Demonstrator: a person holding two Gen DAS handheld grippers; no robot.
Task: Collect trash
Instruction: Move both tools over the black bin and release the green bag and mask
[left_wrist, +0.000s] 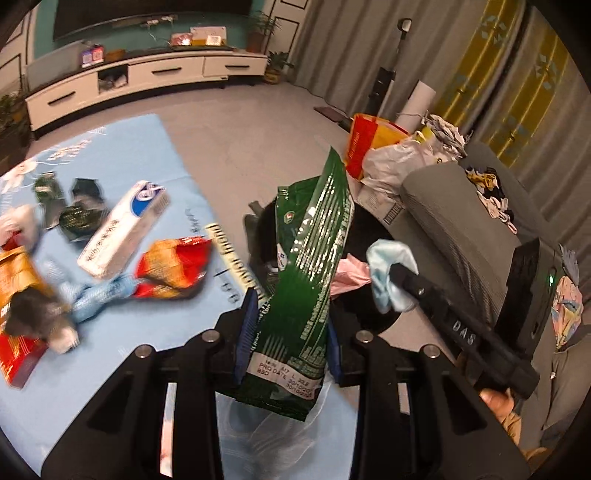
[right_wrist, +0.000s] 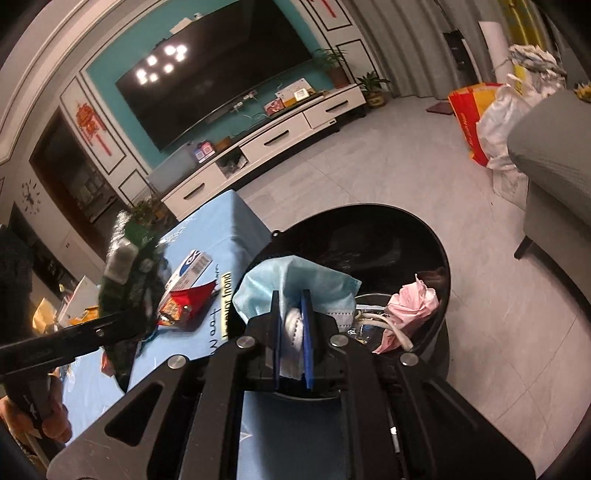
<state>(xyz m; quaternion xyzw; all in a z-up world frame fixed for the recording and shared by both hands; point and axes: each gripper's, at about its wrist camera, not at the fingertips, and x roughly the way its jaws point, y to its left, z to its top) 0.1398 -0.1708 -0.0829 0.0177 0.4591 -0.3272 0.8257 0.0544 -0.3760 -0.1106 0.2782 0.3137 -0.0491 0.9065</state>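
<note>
**A:** A living room, evening light. A counter (left_wrist: 122, 155) draped in a pale blue cloth carries the litter not yet cleared: a white and blue carton (left_wrist: 123, 229), a red and orange snack wrapper (left_wrist: 173, 267), an orange box (left_wrist: 18, 284) and some dark crumpled packets (left_wrist: 79, 218). Just beside its edge stands a round black trash bin (right_wrist: 391, 229), with crumpled pink paper (right_wrist: 412, 306) already lying inside. Which step is this?

**B:** Delivery, by my reading. Both tools are loaded and gathered at the bin. The left hand-held gripper (left_wrist: 291, 325) clamps a tall green snack bag (left_wrist: 314, 258) by its lower end, jaws narrow on the foil, the bag standing up in front of the bin's mouth. The right hand-held gripper (right_wrist: 291, 332) is pinched almost fully closed on a pale blue face mask (right_wrist: 295, 280), which hangs over the near part of the bin's opening.

**A:** And what does the next move call for?

**B:** The mask looks placed to drop: the right jaws need only part. The green bag seems to sit nearer the rim on the counter side, so the left tool probably needs to carry it further over the opening before letting go. The bag is long and light, and could catch on the rim.
</note>
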